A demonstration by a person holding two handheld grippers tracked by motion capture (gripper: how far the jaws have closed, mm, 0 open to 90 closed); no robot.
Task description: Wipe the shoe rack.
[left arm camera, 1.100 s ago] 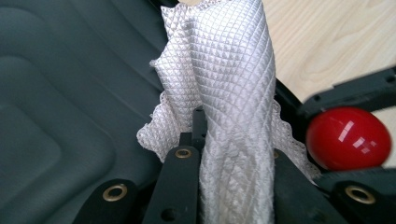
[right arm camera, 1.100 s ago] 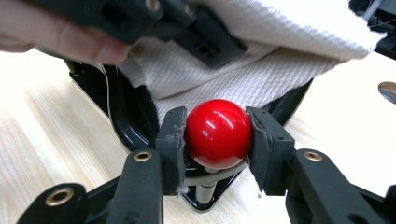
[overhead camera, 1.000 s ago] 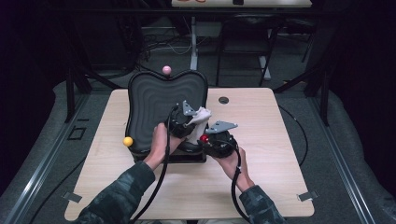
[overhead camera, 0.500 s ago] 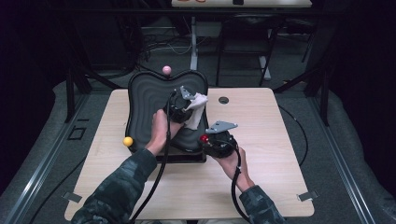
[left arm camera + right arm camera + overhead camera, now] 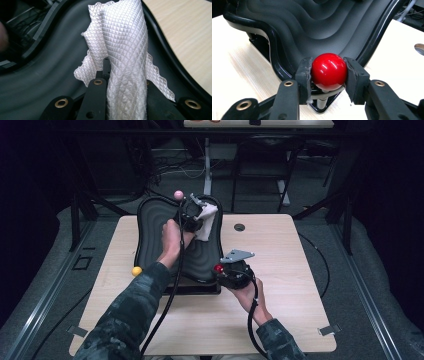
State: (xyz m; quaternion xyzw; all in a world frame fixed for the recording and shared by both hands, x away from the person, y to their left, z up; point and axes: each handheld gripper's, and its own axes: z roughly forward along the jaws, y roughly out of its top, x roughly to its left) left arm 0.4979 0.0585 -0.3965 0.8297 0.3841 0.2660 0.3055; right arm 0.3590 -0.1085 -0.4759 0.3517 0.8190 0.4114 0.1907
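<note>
White quilted cloth point(image 5: 125, 50) is clamped by the left tool point(image 5: 196, 218) over the far black wavy tray point(image 5: 155, 220), while the red ball point(image 5: 329, 71) is gripped by the right tool point(image 5: 329, 75).

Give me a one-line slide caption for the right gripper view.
Right tool clamped on a red ball knob at the corner of a rippled black board.

Three small glossy balls are counted: one red ball point(image 5: 219, 268) at the near right corner of the black ridged plastic tray point(image 5: 150, 220), one yellow ball point(image 5: 136, 271) at its near left corner, one pink ball point(image 5: 178, 195) at its far edge. One such tray is counted on one pale wooden table point(image 5: 290, 270), along with one white quilted cloth point(image 5: 207, 220) and two black two-jaw grippers.
</note>
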